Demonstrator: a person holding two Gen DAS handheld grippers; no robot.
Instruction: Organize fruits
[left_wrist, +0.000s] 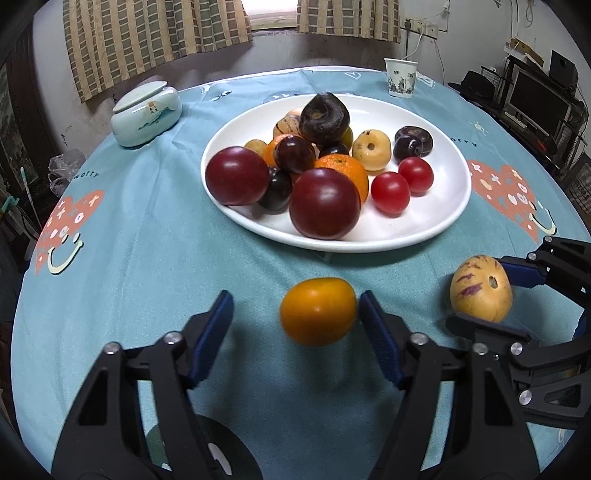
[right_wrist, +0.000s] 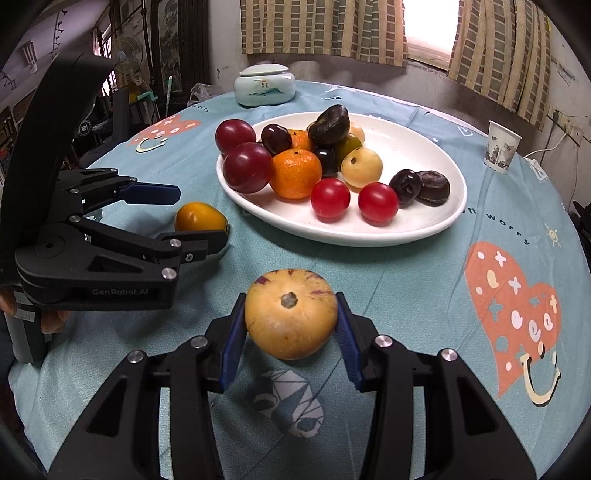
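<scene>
An orange-yellow fruit (left_wrist: 317, 312) lies on the teal tablecloth between the fingers of my left gripper (left_wrist: 295, 301). The right pad touches it; the left pad stands apart from it, so the gripper is open. From the right wrist view the same fruit (right_wrist: 201, 218) sits between the left gripper's (right_wrist: 202, 217) fingers. My right gripper (right_wrist: 291, 299) is shut on a pale yellow fruit with purple streaks (right_wrist: 291, 314), with both pads against its sides. That streaked fruit (left_wrist: 480, 288) and the right gripper (left_wrist: 480, 295) show at the right of the left wrist view. A white oval plate (left_wrist: 443, 221) (right_wrist: 443, 221) behind them holds several fruits.
A lidded pale ceramic jar (left_wrist: 147, 110) (right_wrist: 264, 86) stands at the back of the round table. A paper cup (left_wrist: 400, 77) (right_wrist: 502, 146) stands at the far edge. A person's fingers (right_wrist: 51, 319) grip the left gripper's handle. Curtains hang behind.
</scene>
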